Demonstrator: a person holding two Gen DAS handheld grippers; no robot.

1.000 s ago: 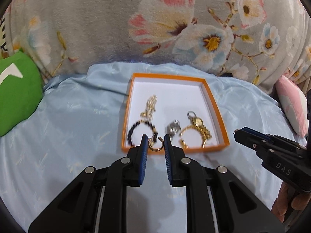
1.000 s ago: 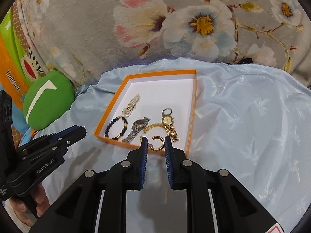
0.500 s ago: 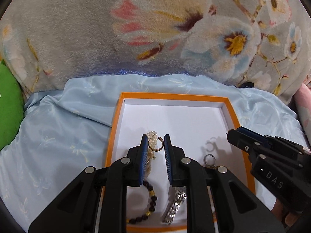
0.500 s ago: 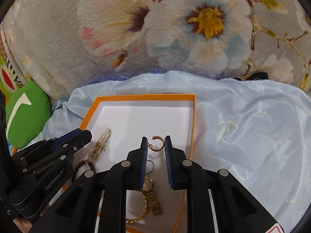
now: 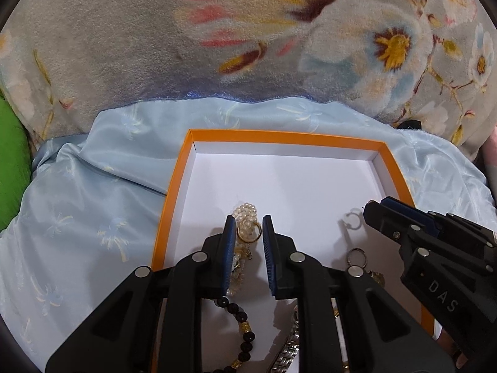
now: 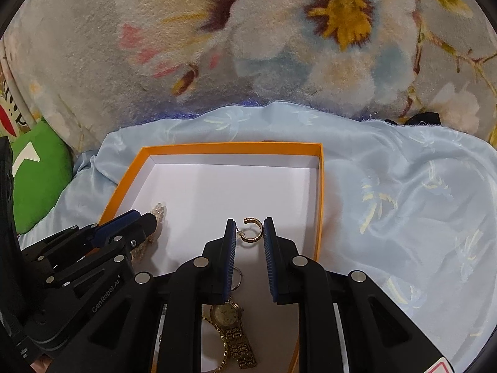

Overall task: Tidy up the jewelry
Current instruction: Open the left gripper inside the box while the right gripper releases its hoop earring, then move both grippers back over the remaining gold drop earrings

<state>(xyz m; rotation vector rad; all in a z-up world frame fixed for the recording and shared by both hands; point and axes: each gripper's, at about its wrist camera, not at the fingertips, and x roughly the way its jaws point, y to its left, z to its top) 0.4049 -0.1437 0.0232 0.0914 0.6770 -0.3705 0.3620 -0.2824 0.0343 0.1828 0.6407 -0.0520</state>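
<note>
1. Gold hoop earring (image 5: 249, 232) sits pinched between the blue pads of the left gripper (image 5: 247, 235), above the pearl bracelet (image 5: 245, 214) in the orange tray (image 5: 279, 135).
2. Right gripper (image 6: 248, 230) is clamped on a second gold open-hoop earring (image 6: 252, 230), ribbed, with a clear backing at its left pad; it hangs over bare white tray floor near the right wall.
3. Both earrings look pinched by their edges only, so each grip is judged slippery.
4. Step in hand, as judged: set the pair down in the free back half of the tray.
5. To do it well: lower each earring until it is just above the floor, part the pads a little, and avoid dropping from height.
6. Left one should clear the pearls first, or it could snag among the beads.
7. Landing the two close together, apart from the gold watch (image 6: 228, 326) and the dark bead bracelet (image 5: 240, 326), would keep them a pair.
8. Writing: "DAS" on the right gripper's body in the left view; "GenRobot.AI" on the left gripper's body in the right view.
9. Green cushion (image 6: 37, 174) bears a white mark, not readable.
</note>
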